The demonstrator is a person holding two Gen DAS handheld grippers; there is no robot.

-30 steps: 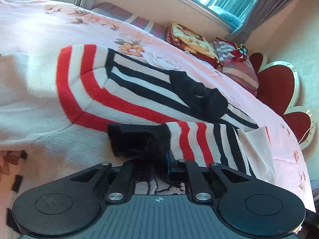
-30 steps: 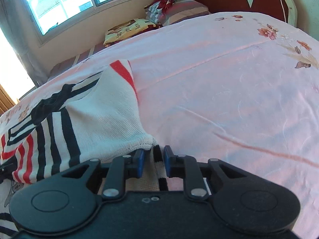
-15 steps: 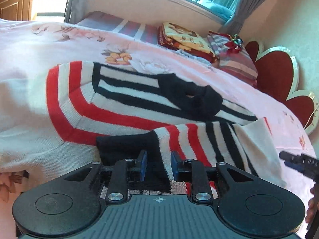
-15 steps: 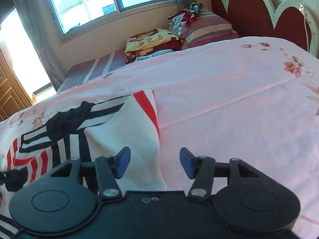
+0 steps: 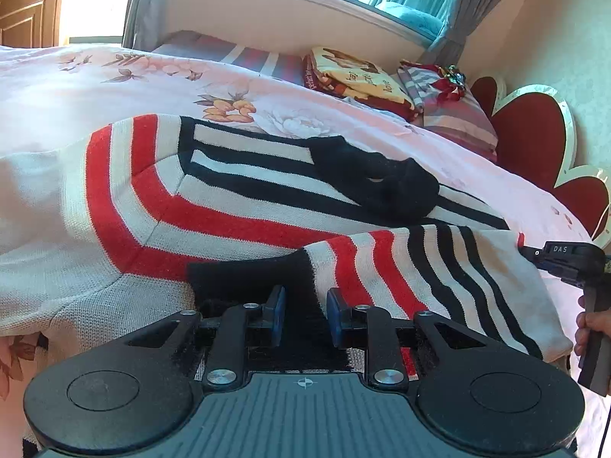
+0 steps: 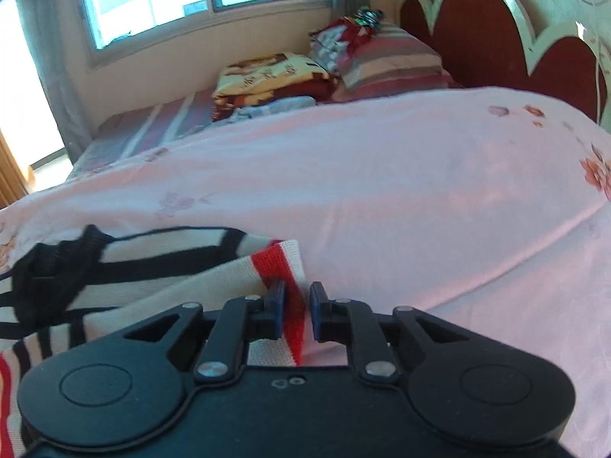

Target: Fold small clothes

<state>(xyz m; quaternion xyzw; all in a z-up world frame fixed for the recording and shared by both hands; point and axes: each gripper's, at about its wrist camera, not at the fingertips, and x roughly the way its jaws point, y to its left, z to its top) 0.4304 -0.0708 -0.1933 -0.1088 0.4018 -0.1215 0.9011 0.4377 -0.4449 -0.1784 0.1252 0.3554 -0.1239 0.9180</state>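
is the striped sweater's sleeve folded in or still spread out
Folded in: the striped sleeve lies across the sweater body, black cuff on top of its red stripes.

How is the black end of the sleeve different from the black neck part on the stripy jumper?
The black knitted sleeve cuff lies flat and smooth, like a neat band; the black knitted collar is bunched into a lumpy heap. The cuff sits near the camera, while the collar lies farther up, among the black stripes. Both are black knit parts of the red, white and black striped sweater.
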